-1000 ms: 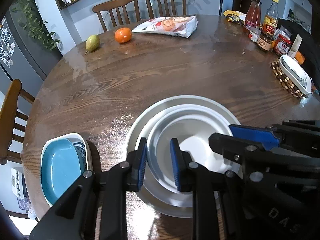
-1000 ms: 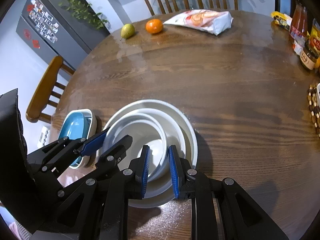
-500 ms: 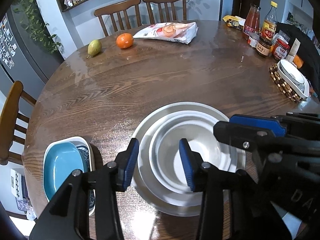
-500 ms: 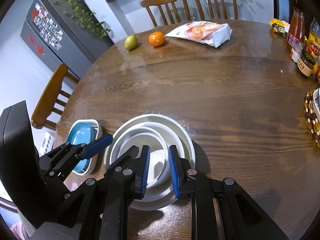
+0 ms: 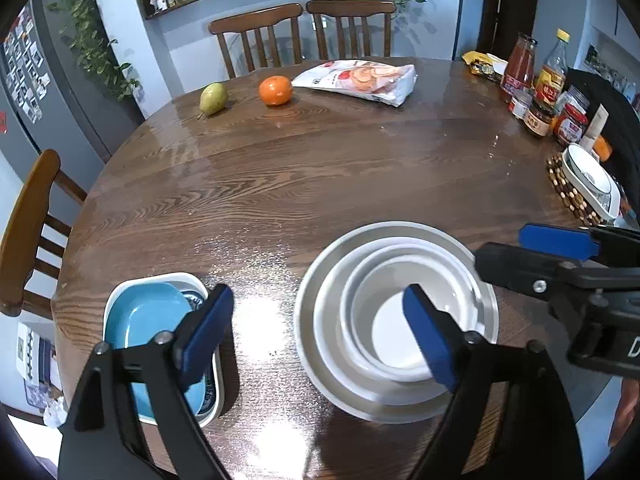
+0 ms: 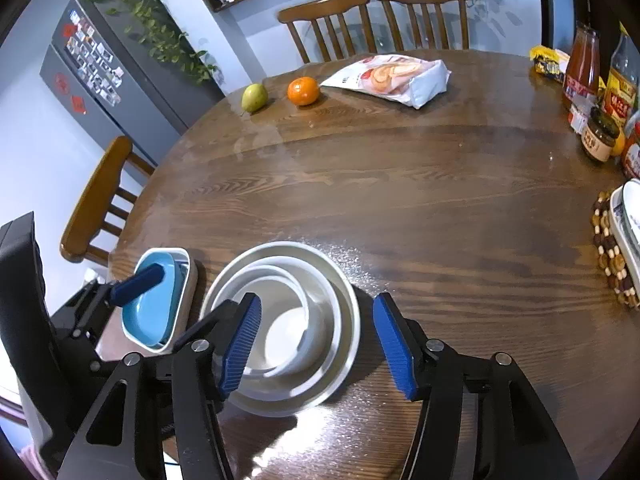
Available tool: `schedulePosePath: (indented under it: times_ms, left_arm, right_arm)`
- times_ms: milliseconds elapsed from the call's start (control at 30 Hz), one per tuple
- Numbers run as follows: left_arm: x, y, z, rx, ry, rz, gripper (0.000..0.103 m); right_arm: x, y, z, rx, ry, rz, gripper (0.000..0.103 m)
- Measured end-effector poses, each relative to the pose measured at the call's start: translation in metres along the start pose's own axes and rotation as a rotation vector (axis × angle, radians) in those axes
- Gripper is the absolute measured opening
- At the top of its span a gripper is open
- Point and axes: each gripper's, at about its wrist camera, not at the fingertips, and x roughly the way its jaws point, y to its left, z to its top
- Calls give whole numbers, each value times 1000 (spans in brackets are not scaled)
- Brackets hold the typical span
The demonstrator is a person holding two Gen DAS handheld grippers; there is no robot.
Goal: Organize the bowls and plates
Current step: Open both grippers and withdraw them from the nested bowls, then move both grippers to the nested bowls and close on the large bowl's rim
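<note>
Left hand-held gripper (image 5: 316,334): jaws spread wide, holding nothing; one blue pad (image 5: 206,332) in front of the blue dish, the other over the white stack.
Right hand-held gripper (image 6: 316,346): jaws wide apart, empty, above the near side of the white stack, one pad either side of it.
White stack (image 5: 396,316): three round white bowls nested one inside another, resting on the surface near its front edge, below and between both hand-held grippers, touched by neither.
Blue dish (image 5: 146,334): sits inside a white rectangular dish (image 6: 188,276), just left of the white stack, apart from it.
Surface (image 5: 320,172): round, dark wood, glossy; pear (image 5: 213,98), orange (image 5: 275,90) and a snack bag (image 5: 360,80) at the far side; bottles and jars (image 5: 540,88) at the right edge; a white dish on a beaded trivet (image 5: 568,192) nearby.
Room: two wooden chairs (image 5: 304,32) behind, a dark fridge (image 6: 100,80) with magnets, trailing plants.
Hard to make out: the pattern in the white rectangular dish is mostly covered; jar labels unreadable.
</note>
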Motion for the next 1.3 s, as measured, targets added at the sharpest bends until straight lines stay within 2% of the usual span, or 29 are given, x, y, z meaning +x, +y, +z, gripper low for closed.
schedulePosePath:
  times_ms: [133, 267, 533, 933, 1067, 1300]
  left_arm:
    - [-4, 6, 0, -15, -3, 2, 94]
    - [-5, 14, -2, -41, 11, -20, 94]
    - [-6, 36, -9, -81, 34, -16, 94]
    - [-2, 69, -20, -134, 67, 34, 94]
    - [6, 63, -22, -108, 85, 35, 92]
    - [13, 55, -22, -67, 96, 33, 80]
  right_arm:
    - [-4, -4, 0, 5, -6, -12, 64]
    - [-7, -8, 0, 12, -4, -23, 64]
    - [-8, -18, -6, 27, 18, -47, 64]
    - [-2, -28, -14, 40, 50, -59, 64]
    - [4, -30, -18, 36, 62, -71, 64]
    - [13, -36, -24, 42, 80, -71, 64]
